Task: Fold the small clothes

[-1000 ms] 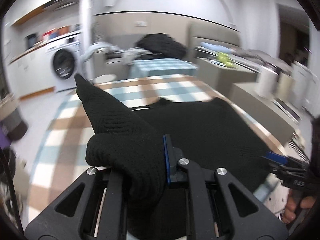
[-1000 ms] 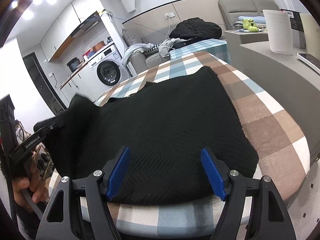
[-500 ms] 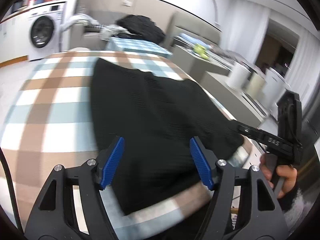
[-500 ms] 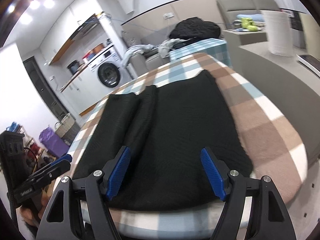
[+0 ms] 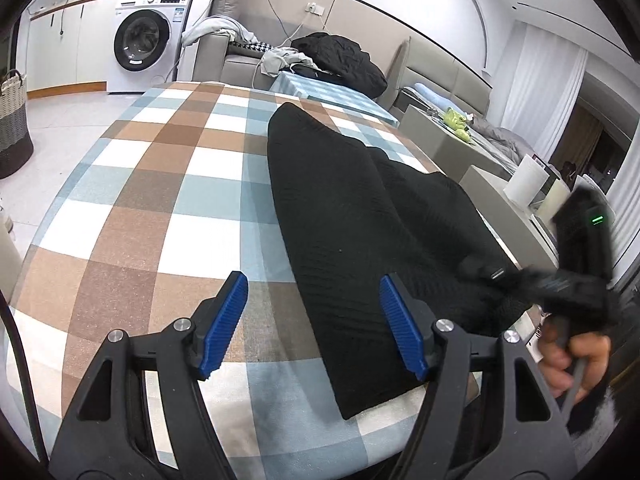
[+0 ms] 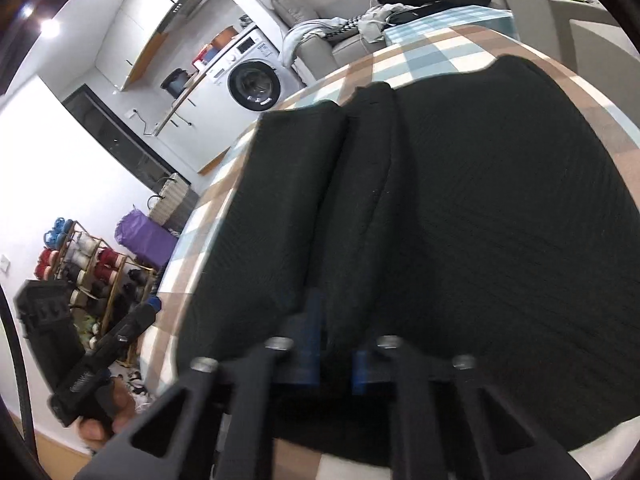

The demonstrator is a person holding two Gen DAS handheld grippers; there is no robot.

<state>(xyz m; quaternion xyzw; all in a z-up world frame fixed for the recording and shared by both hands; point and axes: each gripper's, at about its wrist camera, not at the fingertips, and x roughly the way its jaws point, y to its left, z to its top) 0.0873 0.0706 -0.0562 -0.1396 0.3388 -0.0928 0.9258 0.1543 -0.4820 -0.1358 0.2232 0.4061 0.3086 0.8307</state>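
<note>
While my left gripper hangs above the near edge of the bench, its blue fingers stand wide apart with nothing between them, and only checked cloth and the left border of the black knit garment show in the gap. That garment lies flat on the checked bench top, stretching away from me toward the far end, with its left part folded over the middle so that a long ridge runs along its length. Its near hem reaches almost to the bench's edge.

From my right wrist view, the garment fills most of the frame, and the folded strip lies on its left side as two parallel rolls. My right gripper sits low at the near hem, its blue fingers drawn close together, with dark knit fabric bunched in the narrow slot between them; the view is blurred there, but the fabric looks pinched. In the left wrist view, that same gripper shows at the right edge, blurred, touching the garment's near right corner, with my right hand wrapped round its handle.

Beyond the bench stand a washing machine, a grey sofa with clothes heaped on it, and a woven basket on the floor
</note>
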